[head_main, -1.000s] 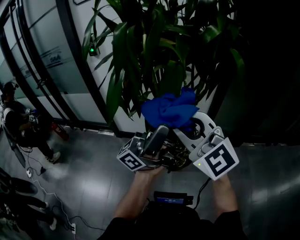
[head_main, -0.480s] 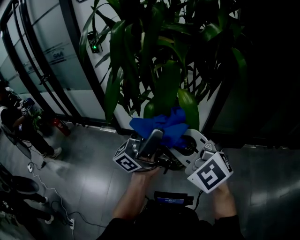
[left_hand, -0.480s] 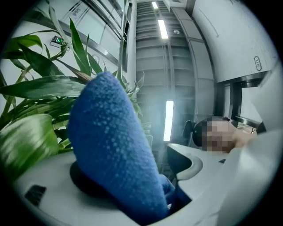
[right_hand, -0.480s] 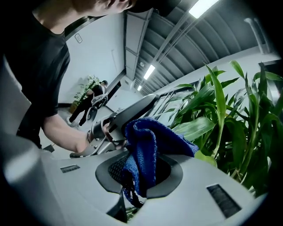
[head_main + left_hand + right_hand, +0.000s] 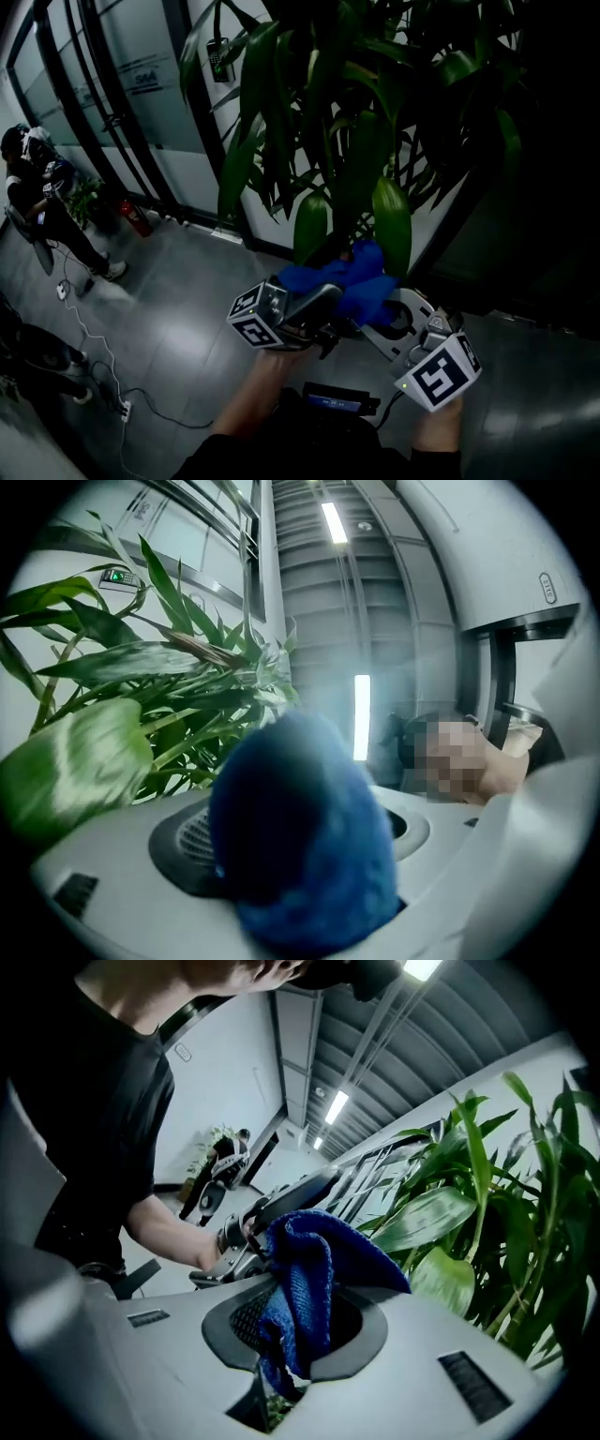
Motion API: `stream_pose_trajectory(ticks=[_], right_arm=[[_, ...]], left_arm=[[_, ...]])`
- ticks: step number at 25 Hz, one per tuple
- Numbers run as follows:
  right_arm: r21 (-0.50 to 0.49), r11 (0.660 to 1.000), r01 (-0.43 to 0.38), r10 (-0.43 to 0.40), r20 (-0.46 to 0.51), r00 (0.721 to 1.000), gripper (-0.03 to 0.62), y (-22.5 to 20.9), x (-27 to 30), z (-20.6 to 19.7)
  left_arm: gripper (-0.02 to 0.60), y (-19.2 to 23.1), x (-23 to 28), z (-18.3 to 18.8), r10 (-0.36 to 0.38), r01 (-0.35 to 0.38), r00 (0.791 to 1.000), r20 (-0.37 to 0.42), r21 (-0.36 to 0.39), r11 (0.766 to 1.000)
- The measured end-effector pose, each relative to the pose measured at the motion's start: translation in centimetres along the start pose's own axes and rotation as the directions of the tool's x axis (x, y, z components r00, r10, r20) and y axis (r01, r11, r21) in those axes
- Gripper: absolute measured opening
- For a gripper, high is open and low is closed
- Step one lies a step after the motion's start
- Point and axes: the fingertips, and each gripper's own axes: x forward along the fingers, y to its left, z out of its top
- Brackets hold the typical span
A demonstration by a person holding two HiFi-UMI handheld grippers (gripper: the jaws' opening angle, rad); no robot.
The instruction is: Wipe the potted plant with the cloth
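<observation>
Left claw (image 5: 302, 860): closed on one end of the cloth (image 5: 349, 281); in its own view the blue bundle fills the gap between the jaws.
Right claw (image 5: 294, 1333): pinching the other end; a fold of the cloth hangs down through the slot between its dark pads.
Cloth: bunched between the two claws, low in front of the potted plant (image 5: 356, 141) and just under the tips of two hanging leaves.
Broad leaf (image 5: 392, 225): its tip comes down to the cloth's upper edge. I cannot tell if they touch.
Second leaf (image 5: 310, 227): hangs just beside it, to the left, with its tip near the cloth.
Pot: not in view, so I cannot judge how steady the plant stands.
Risk, leaf: I think a hard pull downward could crease or tear the leaf, because only its own stem holds it.
Risk, cloth: it is crumpled, so only a small face would meet the leaf and much dust may remain.
Risk, grip: if the claws move apart, the cloth may slip out of one of them.
Risk, neighbours: other leaves crowd close and could be bent by the claws.
</observation>
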Motion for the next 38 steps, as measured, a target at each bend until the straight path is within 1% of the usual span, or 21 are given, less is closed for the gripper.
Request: stream_pose_trajectory(ticks=[5,7,8,9,10,13,14,15,16,18,19,21,23,24,26,29,32,34,36,37,38], right_arm=[[0.135,0.991,0.01,-0.023,0.094,0.995,0.078,-1.9,-3.7,-0.6],[0.193,0.981,0.015,-0.046,0.156,0.987,0.078,-2.5,-5.1,-1.1],[0.213,0.977,0.018,-0.061,0.199,0.978,0.078,-2.8,-5.8,-1.1],[0.233,0.972,0.022,-0.082,0.251,0.965,0.078,-3.2,-6.7,-1.0],[0.256,0.966,0.026,-0.107,0.308,0.945,0.078,-3.8,-7.6,-0.7],[0.326,0.945,0.027,-0.186,0.469,0.863,0.078,-4.9,-10.4,0.5],[0.34,0.94,0.027,-0.207,0.504,0.838,0.078,-5.0,-11.1,1.0],[0.349,0.937,0.032,-0.224,0.527,0.82,0.078,-4.8,-11.7,1.5],[0.355,0.934,0.04,-0.24,0.539,0.807,0.078,-4.5,-12.1,1.9],[0.368,0.928,0.064,-0.272,0.547,0.792,0.078,-4.2,-12.5,2.5],[0.378,0.923,0.077,-0.29,0.547,0.785,0.078,-4.3,-12.5,2.5],[0.403,0.909,0.112,-0.337,0.549,0.765,0.078,-5.0,-12.1,2.6],[0.435,0.885,0.164,-0.403,0.542,0.737,0.078,-5.2,-11.0,3.4],[0.456,0.869,0.193,-0.439,0.531,0.725,0.078,-4.9,-10.3,3.8],[0.502,0.826,0.255,-0.517,0.495,0.698,0.078,-4.1,-8.9,4.5],[0.546,0.754,0.366,-0.626,0.425,0.654,0.078,-3.2,-7.3,5.6],[0.538,0.682,0.495,-0.715,0.348,0.606,0.078,-2.3,-5.6,7.4],[0.515,0.64,0.57,-0.759,0.308,0.574,0.078,-1.3,-5.0,8.6],[0.497,0.611,0.616,-0.786,0.283,0.55,0.078,-0.1,-4.8,9.6],[0.488,0.602,0.632,-0.793,0.277,0.542,0.078,0.5,-4.9,10.1],[0.476,0.597,0.646,-0.798,0.274,0.536,0.078,1.0,-4.9,10.7]], left_arm=[[0.391,-0.7,-1.0,-2.3,0.023,-0.022,0.999,-0.049,0.02,1.0],[0.391,-1.0,-2.0,-3.1,0.043,-0.04,0.996,-0.074,0.034,0.999],[0.391,-1.1,-2.7,-3.5,0.053,-0.05,0.995,-0.083,0.042,0.998],[0.39,-1.3,-3.5,-3.7,0.064,-0.06,0.994,-0.089,0.048,0.997],[0.388,-1.5,-4.4,-3.8,0.075,-0.07,0.993,-0.09,0.05,0.996],[0.38,-2.4,-7.5,-3.6,0.109,-0.104,0.991,-0.083,0.055,0.993],[0.374,-2.8,-8.6,-3.3,0.118,-0.113,0.99,-0.079,0.063,0.992],[0.37,-3.3,-9.7,-2.8,0.122,-0.116,0.99,-0.073,0.074,0.99],[0.362,-3.9,-10.8,-2.3,0.121,-0.115,0.991,-0.063,0.083,0.99],[0.327,-4.2,-12.6,-0.6,0.12,-0.117,0.992,-0.025,0.087,0.989],[0.324,-3.7,-13.2,0.4,0.131,-0.131,0.991,0.001,0.083,0.988],[0.31,-1.6,-14.4,2.7,0.186,-0.189,0.982,0.047,0.071,0.979],[0.31,0.6,-15.8,4.6,0.252,-0.255,0.966,0.059,0.049,0.966],[0.317,1.4,-16.5,5.2,0.273,-0.275,0.961,0.047,0.03,0.961],[0.327,2.5,-16.9,5.4,0.286,-0.286,0.958,-0.01,-0.021,0.958],[0.333,4.0,-15.8,4.6,0.253,-0.265,0.959,-0.125,-0.098,0.959],[0.333,5.5,-14.7,4.2,0.209,-0.245,0.956,-0.207,-0.168,0.955],[0.333,6.4,-14.2,3.6,0.18,-0.234,0.955,-0.237,-0.221,0.947],[0.331,6.9,-13.9,2.8,0.159,-0.232,0.954,-0.255,-0.285,0.93],[0.314,7.1,-13.7,2.4,0.155,-0.233,0.956,-0.25,-0.321,0.918],[0.282,7.2,-13.5,2.3,0.155,-0.233,0.959,-0.235,-0.355,0.905]])
